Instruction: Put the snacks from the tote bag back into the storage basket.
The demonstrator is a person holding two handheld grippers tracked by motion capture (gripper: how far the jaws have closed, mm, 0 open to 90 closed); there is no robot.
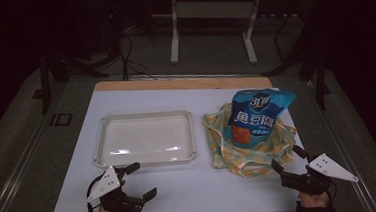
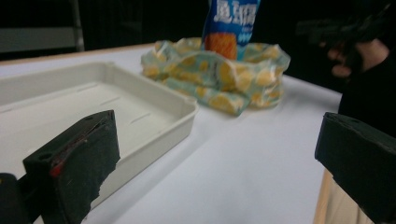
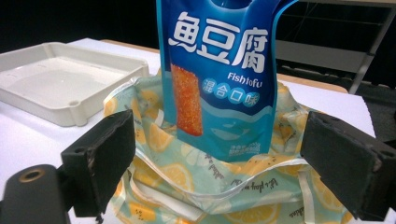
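A blue fish tofu snack bag (image 1: 258,115) stands upright inside a crumpled lemon-print bag (image 1: 244,158) on the right half of the white table. An empty white tray (image 1: 145,116) lies to its left. My left gripper (image 1: 143,179) is open near the front edge, just below the tray's front rim, holding nothing. My right gripper (image 1: 286,158) is open at the lemon-print bag's front right corner. In the right gripper view the snack bag (image 3: 219,70) and lemon-print bag (image 3: 187,182) sit just beyond my open right gripper (image 3: 224,163). The left gripper view shows the tray (image 2: 173,130) beside my open left gripper (image 2: 219,177).
A white mat (image 1: 191,186) covers the wooden table, with bare space between the two grippers. Behind the table, a white metal stand (image 1: 173,37) and cables (image 1: 127,55) sit on the dark floor. The other hand and its gripper (image 2: 345,28) show far off in the left gripper view.
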